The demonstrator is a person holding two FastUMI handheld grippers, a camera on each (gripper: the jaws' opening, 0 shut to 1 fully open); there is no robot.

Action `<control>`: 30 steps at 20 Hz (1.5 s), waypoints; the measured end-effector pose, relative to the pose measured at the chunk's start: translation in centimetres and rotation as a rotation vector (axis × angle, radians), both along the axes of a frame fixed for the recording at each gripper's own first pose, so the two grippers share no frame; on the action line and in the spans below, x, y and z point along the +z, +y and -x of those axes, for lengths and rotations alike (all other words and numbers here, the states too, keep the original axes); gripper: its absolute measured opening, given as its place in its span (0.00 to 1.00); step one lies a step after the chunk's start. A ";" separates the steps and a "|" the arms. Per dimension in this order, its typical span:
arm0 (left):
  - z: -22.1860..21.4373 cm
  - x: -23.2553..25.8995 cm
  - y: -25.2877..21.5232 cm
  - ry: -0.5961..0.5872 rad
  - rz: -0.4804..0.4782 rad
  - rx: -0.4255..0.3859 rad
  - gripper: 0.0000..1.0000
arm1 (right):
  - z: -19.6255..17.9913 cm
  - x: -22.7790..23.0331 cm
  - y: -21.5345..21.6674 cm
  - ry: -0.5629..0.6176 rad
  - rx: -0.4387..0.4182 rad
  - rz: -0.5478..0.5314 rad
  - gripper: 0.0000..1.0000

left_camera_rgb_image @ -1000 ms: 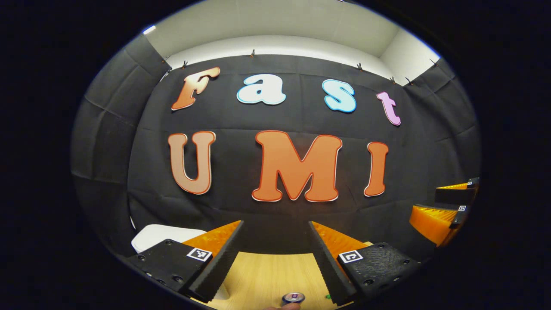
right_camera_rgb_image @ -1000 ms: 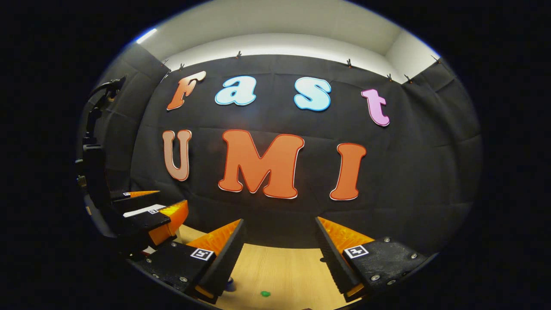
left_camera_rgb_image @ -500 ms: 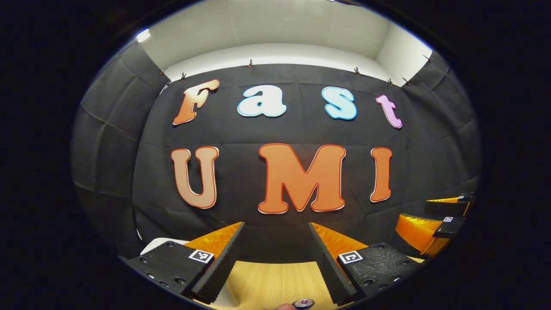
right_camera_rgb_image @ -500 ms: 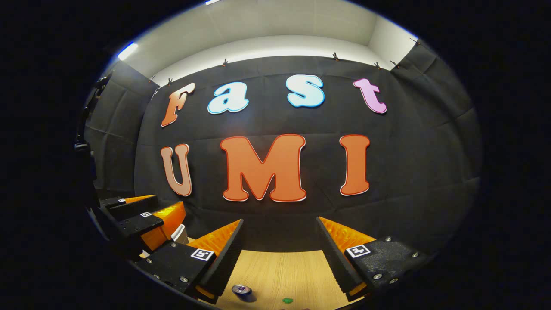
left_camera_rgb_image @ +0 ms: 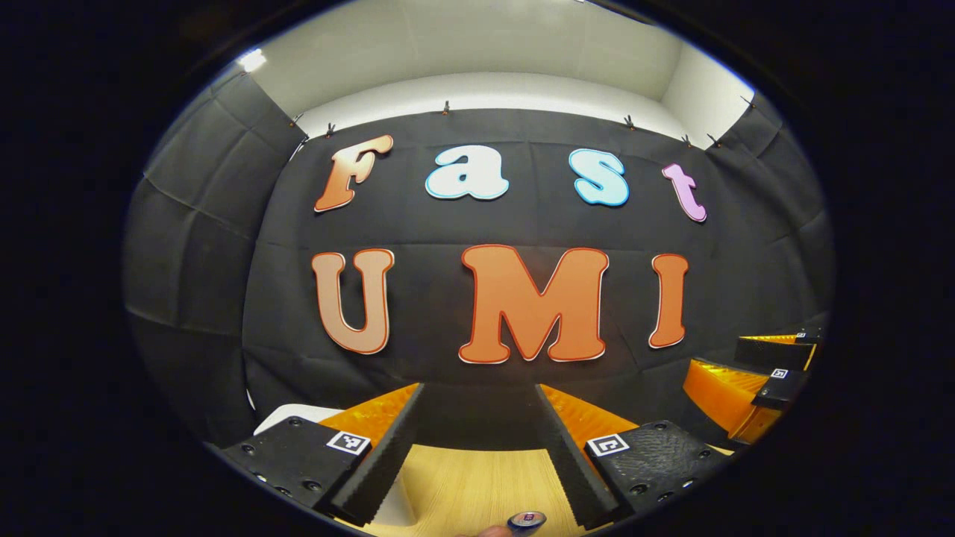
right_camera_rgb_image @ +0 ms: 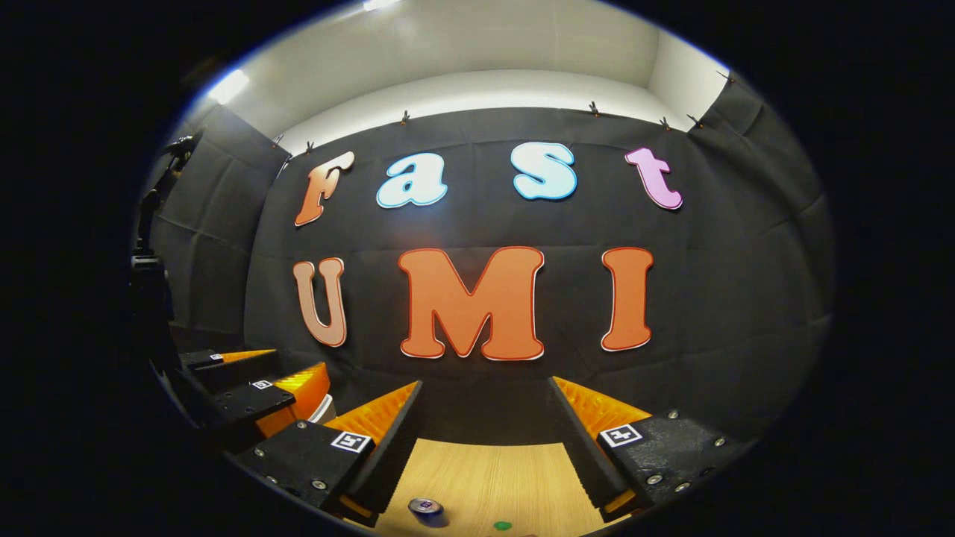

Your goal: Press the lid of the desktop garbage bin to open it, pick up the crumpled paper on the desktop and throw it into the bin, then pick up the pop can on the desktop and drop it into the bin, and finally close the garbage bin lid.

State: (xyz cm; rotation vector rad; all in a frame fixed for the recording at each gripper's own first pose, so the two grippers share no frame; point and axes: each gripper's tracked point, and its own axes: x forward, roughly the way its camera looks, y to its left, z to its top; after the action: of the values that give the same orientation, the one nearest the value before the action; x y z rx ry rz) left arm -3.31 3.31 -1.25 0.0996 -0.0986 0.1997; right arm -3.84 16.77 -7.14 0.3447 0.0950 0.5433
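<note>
My left gripper [left_camera_rgb_image: 478, 391] is held above the wooden table [left_camera_rgb_image: 470, 485], open with nothing between its fingers. The pop can [left_camera_rgb_image: 527, 519] stands upright below it at the bottom edge, near the right finger. A white bin [left_camera_rgb_image: 292, 415] sits behind the left finger, mostly hidden. In the right gripper view, my right gripper [right_camera_rgb_image: 486, 383] is also open and empty over the table [right_camera_rgb_image: 492, 473]. The pop can [right_camera_rgb_image: 426, 509] stands below its left finger. The left gripper [right_camera_rgb_image: 287, 384] shows off to the left, with a bit of the white bin [right_camera_rgb_image: 323, 408] beside it.
The right gripper [left_camera_rgb_image: 735, 384] appears at the far right of the left gripper view. A small green spot [right_camera_rgb_image: 503, 525] lies on the table right of the can. The black cloth wall closes off the back of the table.
Both views have shifted slightly, and the wall sits a little lower than one second ago. The can has come into the right gripper view. Both grippers stay open.
</note>
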 end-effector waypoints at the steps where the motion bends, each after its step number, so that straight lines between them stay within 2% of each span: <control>1: 0.1 -0.1 0.2 0.001 0.000 0.007 0.89 | 0.1 -0.1 -0.1 0.002 -0.001 -0.001 0.95; 5: 0.9 1.0 1.9 -0.034 -0.027 0.060 0.90 | 0.0 0.3 -0.2 -0.014 -0.005 -0.006 0.95; 8: 1.1 0.8 3.9 -0.009 -0.065 0.123 0.90 | -0.1 0.1 -0.1 -0.008 -0.003 -0.004 0.95; 11: 1.0 0.4 5.7 0.017 -0.071 0.139 0.89 | -0.6 -0.1 0.0 0.002 -0.011 -0.001 0.95; 14: 1.2 1.8 8.9 -0.014 -0.093 0.216 0.89 | -0.8 -0.3 0.1 0.005 -0.015 0.006 0.95; 16: 1.3 2.5 10.6 -0.018 -0.112 0.232 0.79 | -1.1 -0.3 0.2 0.000 -0.023 0.015 0.95; 18: 1.2 2.5 12.8 -0.013 -0.103 0.259 0.63 | -1.5 -0.3 0.3 0.001 -0.029 0.017 0.95; 22: 0.8 1.3 17.1 0.036 -0.052 0.285 0.23 | -1.7 -0.7 0.8 0.011 -0.028 0.028 0.95; 24: 0.9 0.1 19.2 0.062 -0.030 0.321 0.13 | -1.6 -0.9 1.1 0.013 -0.020 0.037 0.95; 25: 0.4 -1.2 19.9 0.091 -0.010 0.311 0.00 | -1.4 -1.0 1.3 0.016 -0.013 0.041 0.95; 30: -0.6 -6.4 20.9 0.234 0.075 0.275 0.00 | -1.3 -1.7 1.6 0.014 -0.002 0.065 0.95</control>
State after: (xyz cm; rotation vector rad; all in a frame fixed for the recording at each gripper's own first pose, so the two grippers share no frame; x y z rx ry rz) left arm -2.74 24.24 -7.67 0.0608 0.1573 0.4638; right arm -2.49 18.36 -8.80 0.2854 0.1253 0.5344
